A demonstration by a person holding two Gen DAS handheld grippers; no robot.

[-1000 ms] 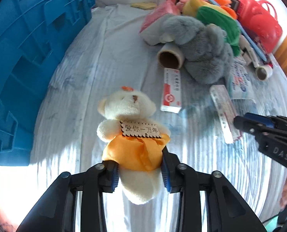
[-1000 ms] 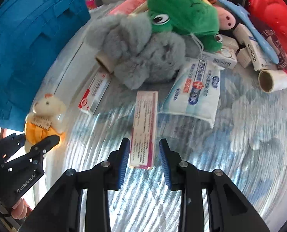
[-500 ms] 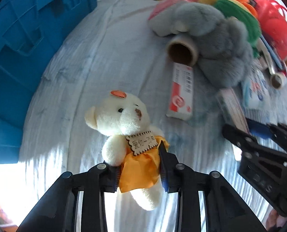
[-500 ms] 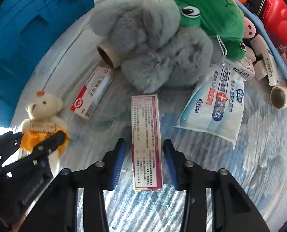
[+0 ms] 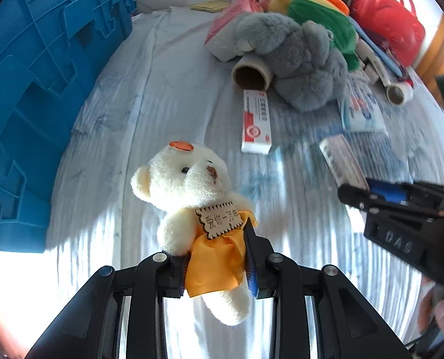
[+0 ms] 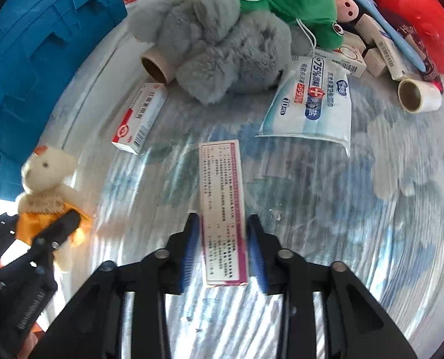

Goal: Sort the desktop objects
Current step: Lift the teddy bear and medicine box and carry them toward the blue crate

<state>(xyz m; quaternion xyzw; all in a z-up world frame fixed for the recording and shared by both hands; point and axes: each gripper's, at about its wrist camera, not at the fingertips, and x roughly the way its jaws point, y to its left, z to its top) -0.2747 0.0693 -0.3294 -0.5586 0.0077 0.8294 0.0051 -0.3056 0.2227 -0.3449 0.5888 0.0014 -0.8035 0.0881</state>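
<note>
My left gripper (image 5: 217, 264) has its jaws clamped on the bear (image 5: 192, 191), lifted clear. My right gripper (image 6: 223, 249) reaches forward, jaws straddling the box (image 6: 222, 206), narrow gaps either side, not yet closed.

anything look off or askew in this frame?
Yes: the teddy bear hangs tilted in the left tool, pinched by its orange dress. Nothing looks spilled or damaged.

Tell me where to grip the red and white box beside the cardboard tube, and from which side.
Grip the red and white box across its two long edges near the middle, coming from above. It lies flat and narrow on the sheet, its far end near the cardboard tube, so the near half is freer.
</note>
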